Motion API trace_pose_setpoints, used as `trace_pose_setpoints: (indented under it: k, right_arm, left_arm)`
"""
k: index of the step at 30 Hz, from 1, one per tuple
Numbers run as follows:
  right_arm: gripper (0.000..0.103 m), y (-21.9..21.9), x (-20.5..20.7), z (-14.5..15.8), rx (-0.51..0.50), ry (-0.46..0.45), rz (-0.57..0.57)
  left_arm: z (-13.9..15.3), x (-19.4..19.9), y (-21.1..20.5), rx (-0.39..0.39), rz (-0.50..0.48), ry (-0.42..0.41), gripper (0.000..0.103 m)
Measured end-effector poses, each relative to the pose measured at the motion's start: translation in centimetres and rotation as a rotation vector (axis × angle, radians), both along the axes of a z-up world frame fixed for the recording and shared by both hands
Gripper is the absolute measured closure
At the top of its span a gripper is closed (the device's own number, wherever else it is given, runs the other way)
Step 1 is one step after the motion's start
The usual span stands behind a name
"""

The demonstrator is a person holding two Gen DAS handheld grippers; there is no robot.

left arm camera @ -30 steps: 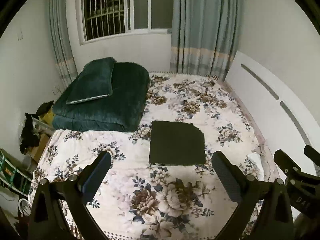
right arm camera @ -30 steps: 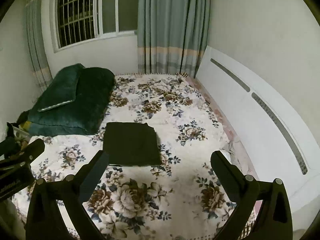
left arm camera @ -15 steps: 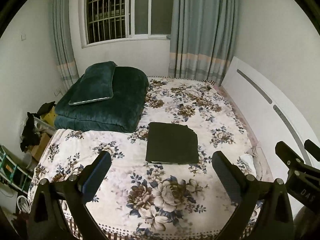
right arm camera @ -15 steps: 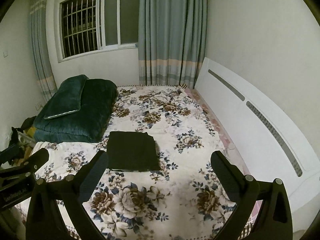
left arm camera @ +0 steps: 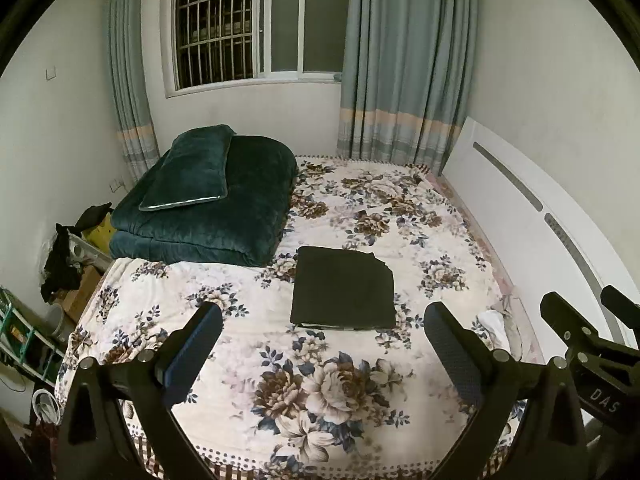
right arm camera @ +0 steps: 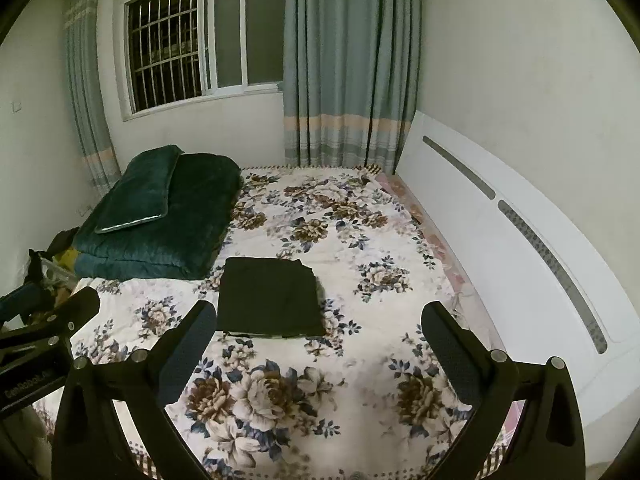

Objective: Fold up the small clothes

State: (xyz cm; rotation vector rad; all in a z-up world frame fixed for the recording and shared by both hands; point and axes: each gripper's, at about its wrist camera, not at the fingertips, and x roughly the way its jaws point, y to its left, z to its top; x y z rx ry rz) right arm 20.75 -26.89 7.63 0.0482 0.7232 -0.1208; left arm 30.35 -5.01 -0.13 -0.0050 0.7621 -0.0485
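A dark garment (left arm camera: 343, 289), folded into a flat rectangle, lies on the floral bedspread (left arm camera: 320, 380) near the middle of the bed; it also shows in the right wrist view (right arm camera: 269, 297). My left gripper (left arm camera: 323, 344) is open and empty, held well above and in front of the garment. My right gripper (right arm camera: 316, 340) is open and empty too, at a similar height near the bed's front edge. The right gripper's side shows at the left wrist view's right edge (left arm camera: 592, 344).
A folded dark green quilt (left arm camera: 208, 220) with a matching pillow (left arm camera: 188, 168) sits at the bed's far left. A white headboard (left arm camera: 520, 216) runs along the right side. Clutter and a box (left arm camera: 76, 276) stand on the floor at left. Window and curtains (left arm camera: 404, 60) behind.
Both grippers have pulled back and up from the bed; the folded garment looks smaller and farther off. It has not moved. Both grippers stay open.
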Motion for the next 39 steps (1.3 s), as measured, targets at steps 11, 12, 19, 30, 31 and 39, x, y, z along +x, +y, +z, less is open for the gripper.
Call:
trace_pose_setpoints:
  k: [11, 12, 19, 30, 31, 39]
  right_arm:
    - [0.0, 0.0, -0.1, 0.1, 0.0, 0.0, 0.0]
    - [0.0, 0.1, -0.1, 0.1, 0.0, -0.001, -0.001]
    - [0.0, 0.5, -0.1, 0.1, 0.0, -0.002, 0.005]
    - [0.0, 1.0, 0.3, 0.3, 0.001, -0.005, 0.012]
    - [0.0, 1.2, 0.6, 0.4, 0.0, -0.004, 0.017]
    - [0.0, 1.5, 0.3, 0.5, 0.001, -0.003, 0.012]
  left_arm:
    - [0.4, -0.2, 0.1, 0.01, 0.006, -0.006, 0.0]
    - [0.5, -0.3, 0.1, 0.012, 0.007, -0.007, 0.0]
    - [0.3, 0.1, 0.4, 0.018, 0.017, -0.006, 0.0]
    - [0.1, 0.3, 0.6, 0.022, 0.031, -0.011, 0.0]
    - [0.1, 0.2, 0.6, 0.022, 0.03, -0.01, 0.0]
    - [0.1, 0.2, 0.6, 0.022, 0.032, -0.009, 0.0]
